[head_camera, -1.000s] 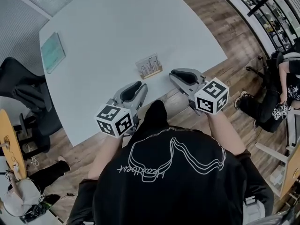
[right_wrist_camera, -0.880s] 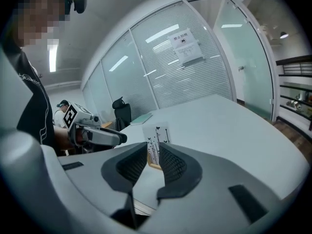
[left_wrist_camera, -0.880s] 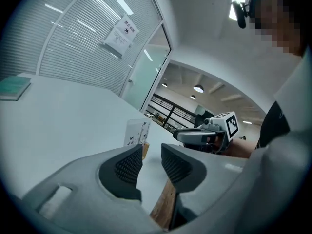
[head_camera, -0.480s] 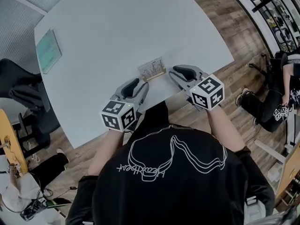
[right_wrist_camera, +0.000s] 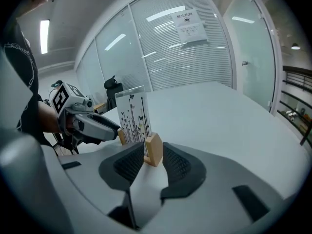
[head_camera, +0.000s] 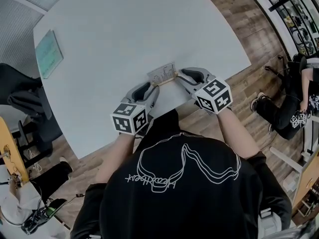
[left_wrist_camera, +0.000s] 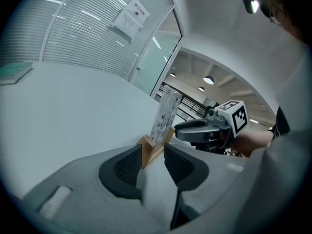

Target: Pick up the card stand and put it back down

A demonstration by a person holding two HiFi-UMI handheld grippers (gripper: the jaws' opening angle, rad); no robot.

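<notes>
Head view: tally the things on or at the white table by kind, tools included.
Card stand: 1
Teal pad: 1
Tools: 2, left tool and right tool
Total: 4

No wording can be read for sure. A printed notice [right_wrist_camera: 191,27] hangs on the glass wall [right_wrist_camera: 161,57] far beyond the right tongs [right_wrist_camera: 152,152], its lines too small to make out (likewise past the left tongs [left_wrist_camera: 153,150]). Cursive script [head_camera: 149,182] on the black shirt [head_camera: 199,208] behind them stays illegible.
</notes>
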